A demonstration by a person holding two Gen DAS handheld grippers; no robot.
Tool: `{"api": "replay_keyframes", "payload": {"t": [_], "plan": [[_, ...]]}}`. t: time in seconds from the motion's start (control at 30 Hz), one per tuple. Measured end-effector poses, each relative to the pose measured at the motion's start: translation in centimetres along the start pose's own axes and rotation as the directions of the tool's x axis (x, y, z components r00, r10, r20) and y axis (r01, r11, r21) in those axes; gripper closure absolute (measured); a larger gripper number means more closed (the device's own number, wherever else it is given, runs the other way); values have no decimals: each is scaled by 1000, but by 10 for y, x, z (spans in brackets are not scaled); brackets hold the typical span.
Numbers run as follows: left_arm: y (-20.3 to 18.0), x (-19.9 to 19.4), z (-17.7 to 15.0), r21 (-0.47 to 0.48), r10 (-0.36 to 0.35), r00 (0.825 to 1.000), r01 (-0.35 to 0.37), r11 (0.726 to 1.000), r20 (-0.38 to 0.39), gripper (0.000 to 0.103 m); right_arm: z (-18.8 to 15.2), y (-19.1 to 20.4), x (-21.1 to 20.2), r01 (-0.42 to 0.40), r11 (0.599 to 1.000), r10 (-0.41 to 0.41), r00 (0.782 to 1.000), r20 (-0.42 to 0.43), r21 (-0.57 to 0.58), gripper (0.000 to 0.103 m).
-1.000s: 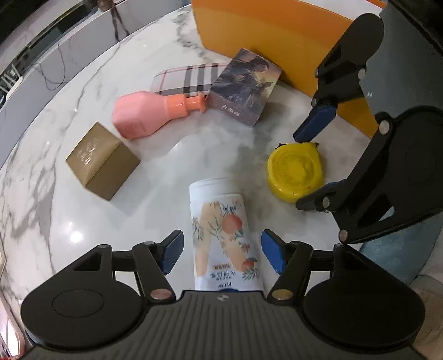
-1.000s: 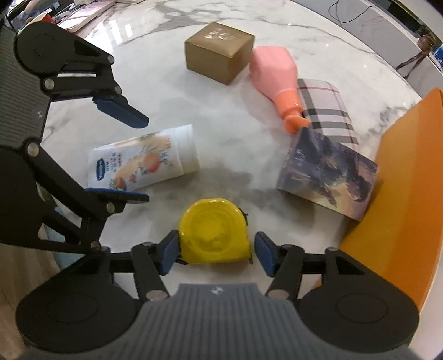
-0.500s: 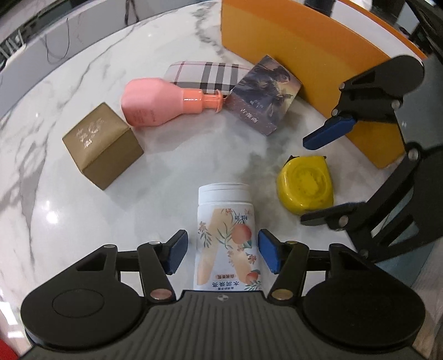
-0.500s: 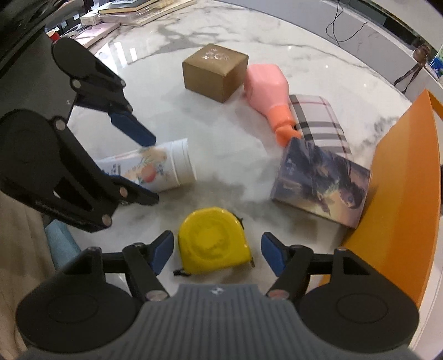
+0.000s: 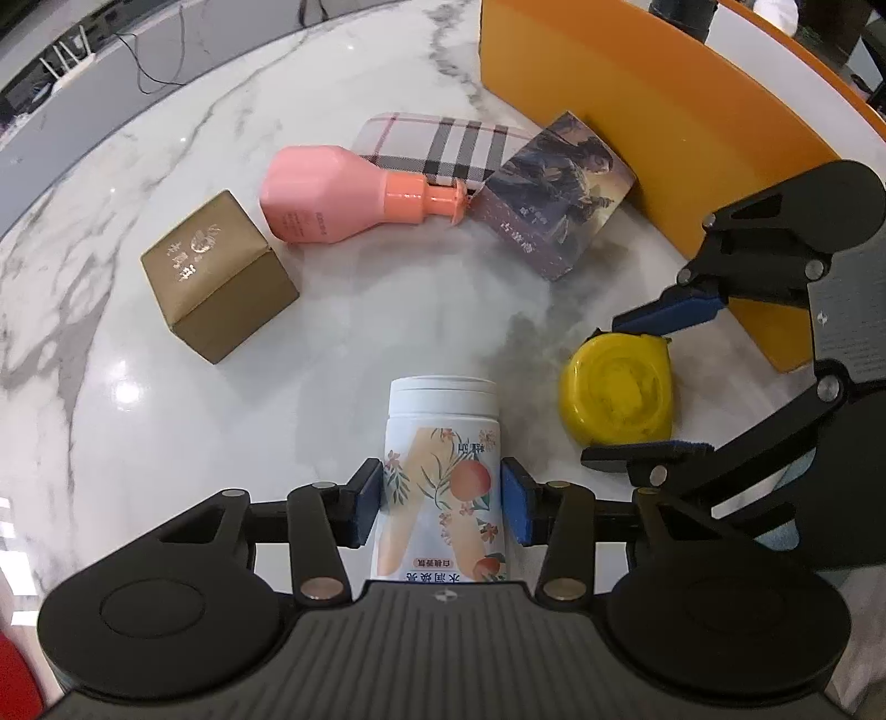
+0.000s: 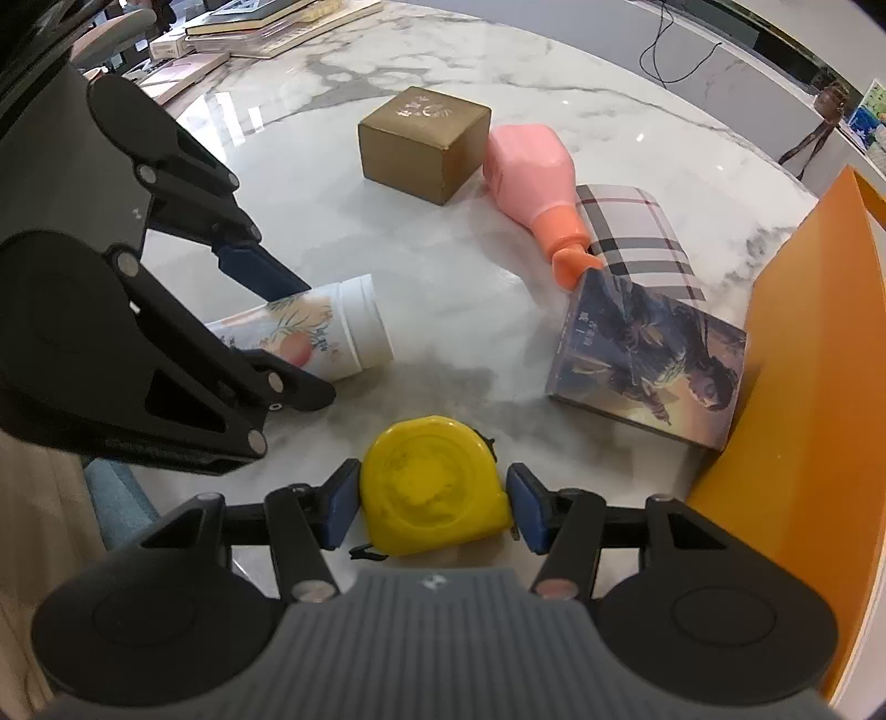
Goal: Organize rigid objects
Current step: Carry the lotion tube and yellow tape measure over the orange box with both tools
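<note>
A white floral-print bottle (image 5: 440, 476) lies on the marble table, and my left gripper (image 5: 441, 507) is shut on its sides. It also shows in the right wrist view (image 6: 315, 338). A yellow tape measure (image 6: 434, 493) sits between the fingers of my right gripper (image 6: 432, 507), whose pads touch its sides. The tape measure shows in the left wrist view (image 5: 617, 393) too. An orange bin (image 5: 637, 111) stands at the right.
A gold box (image 5: 219, 274), a pink bottle (image 5: 343, 194), a plaid case (image 5: 437, 144) and a picture box (image 5: 554, 194) leaning on the bin lie on the marble table (image 5: 138, 415). Books (image 6: 249, 27) lie at the table's far edge.
Both grippers have closed: the left one onto the floral bottle, the right one onto the tape measure. Both moved slightly forward around their objects.
</note>
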State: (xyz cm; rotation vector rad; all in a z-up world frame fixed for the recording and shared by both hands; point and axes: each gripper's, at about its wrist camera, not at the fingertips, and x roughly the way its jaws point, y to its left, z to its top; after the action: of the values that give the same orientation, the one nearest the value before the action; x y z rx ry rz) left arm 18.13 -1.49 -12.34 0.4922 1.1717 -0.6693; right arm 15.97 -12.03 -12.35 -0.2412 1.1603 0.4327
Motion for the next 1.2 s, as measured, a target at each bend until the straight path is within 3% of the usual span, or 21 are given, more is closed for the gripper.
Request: {"api": "replay_keyframes", "payload": {"t": [0.4,0.47,0.67,0.83,0.93,1.03,1.2], "plan": [[-10,-51,2,-20,48,994,-46,999,94,55,0,5,-43,4,1000,-5,996,91,5,47],[-14,-62,3,-7,42,993,-42,999,113,98,0,4,-52,10,1000,-10,993,114,6,47],[-28,-88,8,22,76,989,-79,997,131,102,-5,2,-80,31,999,-32,987,158,12,47],[-36,-82,2,88,69,995,-75,993,67,91,-17,4,-87,9,1000,-13,987,160,25,47],[-39,-74,-11,159,72,997,-74,985,18,77,-26,7,-83,-23,999,16,988,157,48,47],[-32,-63,-24,153,85,996,-82,985,-11,57,-33,10,-72,-65,994,52,987,151,84,47],[-14,-43,-38,128,110,992,-101,987,-67,47,-39,17,-54,-91,987,69,984,163,129,47]]}}
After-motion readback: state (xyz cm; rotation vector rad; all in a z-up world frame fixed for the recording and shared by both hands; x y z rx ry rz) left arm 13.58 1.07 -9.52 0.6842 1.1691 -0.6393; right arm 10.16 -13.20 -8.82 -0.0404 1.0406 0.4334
